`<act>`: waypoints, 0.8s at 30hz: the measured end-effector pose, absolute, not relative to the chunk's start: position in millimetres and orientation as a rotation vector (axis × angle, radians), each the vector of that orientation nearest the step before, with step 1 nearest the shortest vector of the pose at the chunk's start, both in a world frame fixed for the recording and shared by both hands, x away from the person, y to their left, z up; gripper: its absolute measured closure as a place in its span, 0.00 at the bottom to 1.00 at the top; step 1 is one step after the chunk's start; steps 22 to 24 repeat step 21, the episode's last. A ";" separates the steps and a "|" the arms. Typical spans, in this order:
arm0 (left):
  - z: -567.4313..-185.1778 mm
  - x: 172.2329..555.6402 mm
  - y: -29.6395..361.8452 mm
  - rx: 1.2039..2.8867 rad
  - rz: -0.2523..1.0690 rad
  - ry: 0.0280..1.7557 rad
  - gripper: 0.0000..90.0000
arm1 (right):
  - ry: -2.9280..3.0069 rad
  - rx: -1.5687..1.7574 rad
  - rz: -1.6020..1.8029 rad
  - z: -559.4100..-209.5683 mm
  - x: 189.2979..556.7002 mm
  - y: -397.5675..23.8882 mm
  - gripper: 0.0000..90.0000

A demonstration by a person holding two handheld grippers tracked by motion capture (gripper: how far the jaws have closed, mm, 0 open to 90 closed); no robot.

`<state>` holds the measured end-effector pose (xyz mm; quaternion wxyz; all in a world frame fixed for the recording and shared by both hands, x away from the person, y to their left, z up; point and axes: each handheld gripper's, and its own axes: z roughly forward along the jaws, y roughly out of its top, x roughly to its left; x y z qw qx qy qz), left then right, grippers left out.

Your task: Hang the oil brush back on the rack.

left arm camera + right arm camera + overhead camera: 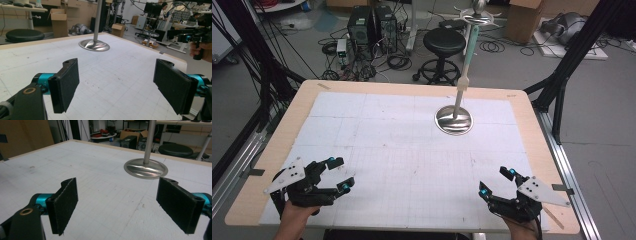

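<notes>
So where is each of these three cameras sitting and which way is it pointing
High view: above the person's side, looking forward and down on the table; both hands, left gripper and right gripper show.
Left gripper view: looks across at the metal stand.
Right gripper view: likewise.
Shared: the stand.

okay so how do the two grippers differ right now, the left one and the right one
The left gripper sits at the near left of the table, the right gripper at the near right. The left one's grey plate points outward to the left, the right one's outward to the right. The left gripper lies farther from the metal stand than the right gripper. Shared: both are open with nothing between the jaws, and both point toward the stand.
</notes>
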<state>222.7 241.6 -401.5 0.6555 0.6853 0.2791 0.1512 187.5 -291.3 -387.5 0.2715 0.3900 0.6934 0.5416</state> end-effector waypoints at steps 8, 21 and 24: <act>-402.1 223.1 240.6 1.557 0.342 0.633 0.24 | 1.869 1.048 1.459 -387.9 188.2 -291.8 0.18; -402.2 222.4 244.8 1.542 0.347 0.649 0.24 | 1.870 1.042 1.458 -387.7 187.8 -291.0 0.18; -402.2 222.4 244.8 1.542 0.347 0.649 0.24 | 1.870 1.042 1.458 -387.7 187.8 -291.0 0.18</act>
